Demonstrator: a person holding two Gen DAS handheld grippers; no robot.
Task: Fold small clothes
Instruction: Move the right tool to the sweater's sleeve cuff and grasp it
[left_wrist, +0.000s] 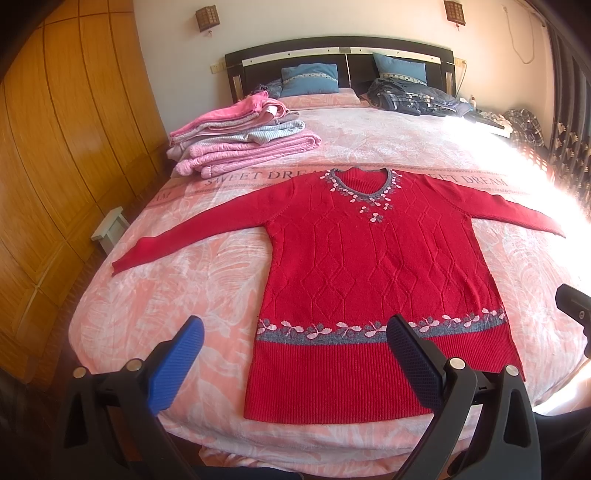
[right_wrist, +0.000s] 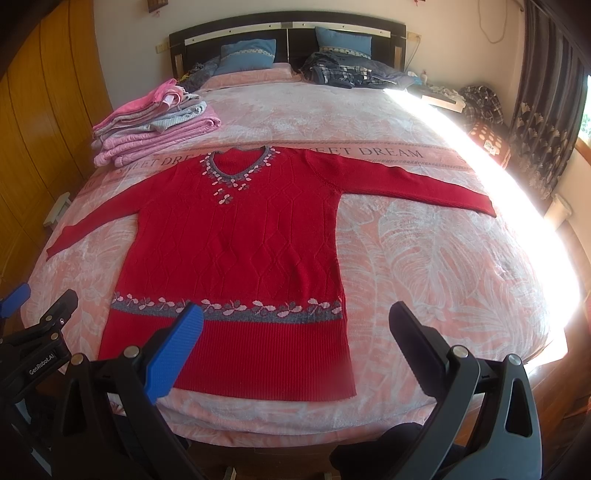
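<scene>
Where the pink bedspread (left_wrist: 155, 295) runs flat across the bed, lies spread face up: red jumper (left_wrist: 369, 266), both sleeves stretched out to the sides, neckline with grey and pink leaf trim pointing toward the headboard (left_wrist: 340, 48), ribbed hem nearest the cameras, close to the foot edge of the bed. Crossed above the hem by a grey band with pink flowers. Partly covers the printed strip of lettering on the bedspread at the collar.

Held above the hem, touching nothing: left gripper (left_wrist: 295, 332), jaws spread wide and empty, blue finger over bare bedspread beside the jumper, black finger over the flowered band. Likewise raised and empty: right gripper (right_wrist: 295, 321), jaws wide apart, blue finger over the hem, black finger over the bedspread to the right of the jumper (right_wrist: 236, 240).

Beyond the left sleeve, near the bed's far left edge: stack of folded clothes (left_wrist: 240, 144) in pink and grey. Further back, two blue pillows (left_wrist: 310, 77) against the headboard and a heap of dark checked cloth (left_wrist: 410, 96) beside them. Along the left, wooden wardrobe doors (left_wrist: 55, 166); along the right, dark patterned curtains (right_wrist: 543, 122) and strong sunlight washing out that side of the bed
</scene>
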